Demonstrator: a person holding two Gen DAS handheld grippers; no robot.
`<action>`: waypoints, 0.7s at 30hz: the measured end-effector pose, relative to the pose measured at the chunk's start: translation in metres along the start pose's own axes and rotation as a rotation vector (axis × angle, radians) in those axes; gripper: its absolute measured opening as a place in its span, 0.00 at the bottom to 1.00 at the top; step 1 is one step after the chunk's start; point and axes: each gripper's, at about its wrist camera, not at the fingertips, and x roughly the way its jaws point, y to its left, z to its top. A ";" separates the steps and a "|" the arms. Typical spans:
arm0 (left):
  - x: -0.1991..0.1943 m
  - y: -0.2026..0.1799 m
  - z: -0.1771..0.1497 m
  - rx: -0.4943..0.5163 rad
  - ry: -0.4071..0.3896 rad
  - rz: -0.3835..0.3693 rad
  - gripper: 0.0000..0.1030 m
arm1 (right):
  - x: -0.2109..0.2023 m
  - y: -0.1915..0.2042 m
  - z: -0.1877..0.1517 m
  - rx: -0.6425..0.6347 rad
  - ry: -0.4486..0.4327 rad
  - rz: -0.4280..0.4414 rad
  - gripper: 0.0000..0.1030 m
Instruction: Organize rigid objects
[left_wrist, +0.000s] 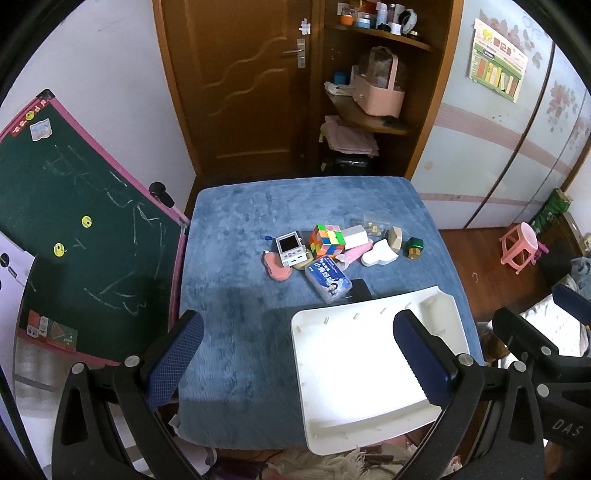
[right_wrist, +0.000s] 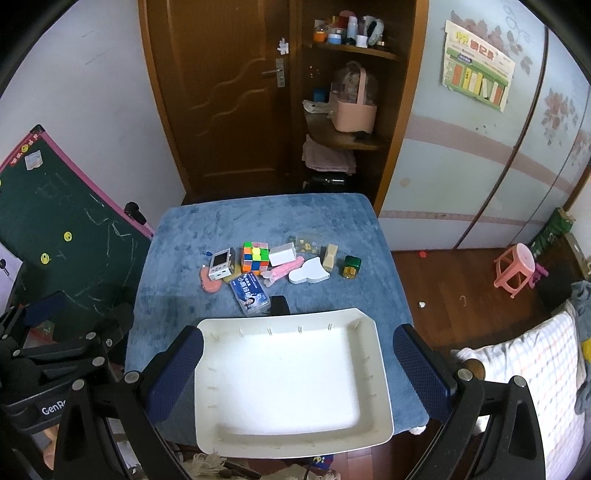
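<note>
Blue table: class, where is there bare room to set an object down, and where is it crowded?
Free: the white tray, empty; the blue cloth left of it; the far strip behind the cube. Crowded: the cluster mid-table, from camera to green box.

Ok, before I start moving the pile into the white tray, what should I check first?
1. White tray empty: ok.
2. Left gripper open, holding nothing: ok.
3. Right gripper open, holding nothing: ok.
4. Objects apart for a clean grasp: not ok; puzzle cube, white box and pink piece are crowded together.
5. Green bottle stands apart: ok.
6. Black object behind the tray, identity: cannot tell.
</note>
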 end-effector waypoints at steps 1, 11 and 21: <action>0.001 0.001 0.000 0.003 -0.001 -0.003 0.99 | 0.000 0.001 0.000 0.003 0.001 -0.001 1.00; 0.002 0.002 0.000 0.011 -0.001 -0.008 0.99 | -0.001 0.004 -0.001 0.011 -0.002 -0.013 1.00; 0.004 0.010 0.008 0.036 -0.043 -0.002 0.99 | -0.002 0.006 0.000 0.028 -0.019 -0.020 1.00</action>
